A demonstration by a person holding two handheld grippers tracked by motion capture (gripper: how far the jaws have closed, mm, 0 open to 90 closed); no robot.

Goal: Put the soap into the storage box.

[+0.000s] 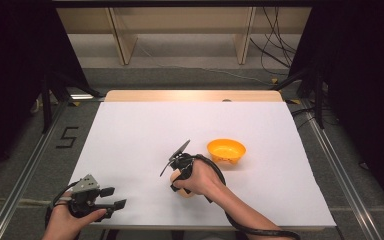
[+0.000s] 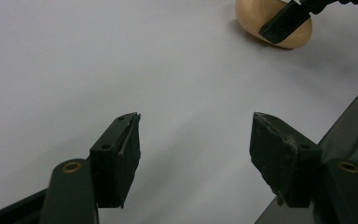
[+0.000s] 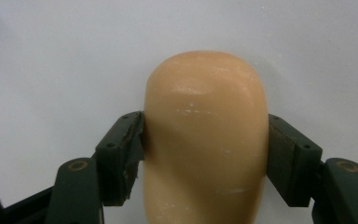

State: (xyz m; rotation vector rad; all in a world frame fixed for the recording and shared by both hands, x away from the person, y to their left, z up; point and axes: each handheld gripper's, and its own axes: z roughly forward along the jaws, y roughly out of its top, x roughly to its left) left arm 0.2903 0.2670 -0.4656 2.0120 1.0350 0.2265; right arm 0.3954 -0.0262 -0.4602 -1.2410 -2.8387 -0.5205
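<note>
tan egg-shaped object (image 3: 205, 140) near the front middle of the white surface (image 1: 145, 130), clamped on both sides by the right tool (image 3: 205, 149). orange bowl (image 1: 226, 150) just beyond it to the right. left tool (image 2: 196, 158) at the front left corner, jaws apart, holding nothing.

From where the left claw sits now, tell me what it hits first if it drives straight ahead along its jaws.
Probably nothing soon: the left claw is open over bare white table. The tan egg-shaped object, clamped by the right claw, sits ahead but off to one side, likely missed, though depth is unclear.
</note>
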